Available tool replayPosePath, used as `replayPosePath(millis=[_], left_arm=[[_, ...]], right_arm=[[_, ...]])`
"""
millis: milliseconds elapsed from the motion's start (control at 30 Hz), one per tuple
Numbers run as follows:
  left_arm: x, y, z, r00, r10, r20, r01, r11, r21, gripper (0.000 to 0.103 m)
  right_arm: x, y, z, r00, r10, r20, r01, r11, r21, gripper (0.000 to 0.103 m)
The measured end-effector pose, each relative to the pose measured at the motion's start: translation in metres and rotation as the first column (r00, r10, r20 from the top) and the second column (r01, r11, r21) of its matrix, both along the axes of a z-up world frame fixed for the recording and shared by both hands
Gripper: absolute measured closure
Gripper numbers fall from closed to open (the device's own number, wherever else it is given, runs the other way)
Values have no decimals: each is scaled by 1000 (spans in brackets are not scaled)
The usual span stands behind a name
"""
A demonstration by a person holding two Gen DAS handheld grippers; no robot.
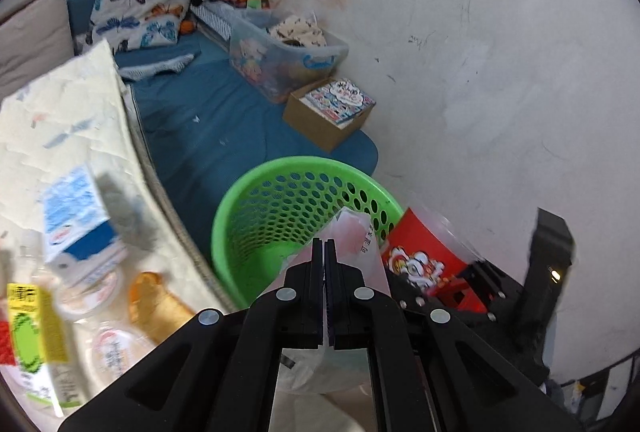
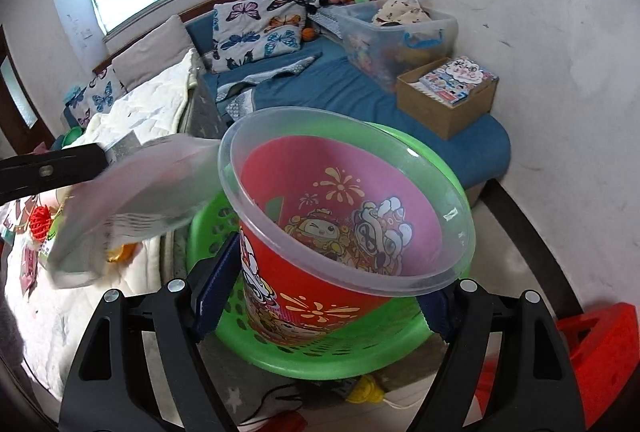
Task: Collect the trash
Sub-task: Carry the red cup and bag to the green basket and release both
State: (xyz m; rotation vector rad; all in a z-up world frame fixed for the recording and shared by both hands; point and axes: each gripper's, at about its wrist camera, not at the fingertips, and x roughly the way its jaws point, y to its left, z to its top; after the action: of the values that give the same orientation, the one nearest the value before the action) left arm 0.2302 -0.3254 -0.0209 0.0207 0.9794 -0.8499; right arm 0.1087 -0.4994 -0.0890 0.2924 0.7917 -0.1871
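Note:
A green perforated basket [image 1: 292,208] stands on the floor beside the bed. My left gripper [image 1: 325,244] is shut on a thin clear plastic wrapper [image 1: 352,228] and holds it over the basket's near rim; the wrapper also shows in the right wrist view [image 2: 132,192]. My right gripper [image 2: 320,280] is shut on a clear plastic cup with a red cartoon label [image 2: 344,216], held just above the green basket [image 2: 436,316]. The cup also shows in the left wrist view [image 1: 424,252].
More trash lies on the cream quilt [image 1: 68,120] at the left: a blue-white carton [image 1: 76,220], a yellow-green packet [image 1: 32,328], clear lidded cups [image 1: 112,348] and an orange wrapper [image 1: 156,304]. A cardboard box [image 1: 328,112] and a clear storage bin [image 1: 280,56] sit on the blue mattress. A red stool [image 2: 580,344] stands at the right.

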Motion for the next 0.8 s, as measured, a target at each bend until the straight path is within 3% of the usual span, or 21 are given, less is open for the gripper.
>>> replayPosePath(millis=[67,133,333,500,800], left_arm=[[4,-6,-8,1000,2,-25,-2,1000,11,101],[10,-9,-14,999,13,-40,-12,1000,17,85],[7,-2,-13,1000,20,-19,-20,1000,7,67],[-2,15,-5,999,28,23,-28,1000,12,60],[-25,82,10,993,104,54,-104,995,-3,52]], right_arm=[[-1,-1,1,1000,-3,-2,3,1000,-6,24],[-1,-2,1,1000,-7,-3,7,1000,-13,24],[0,-4,1,1000,-12,-7,12,1000,-24,24],[3,-3,-1,1000,-10,-11,10,1000,-21,24],[33,0,-23,998,-6,-66,3,999,-37,24]])
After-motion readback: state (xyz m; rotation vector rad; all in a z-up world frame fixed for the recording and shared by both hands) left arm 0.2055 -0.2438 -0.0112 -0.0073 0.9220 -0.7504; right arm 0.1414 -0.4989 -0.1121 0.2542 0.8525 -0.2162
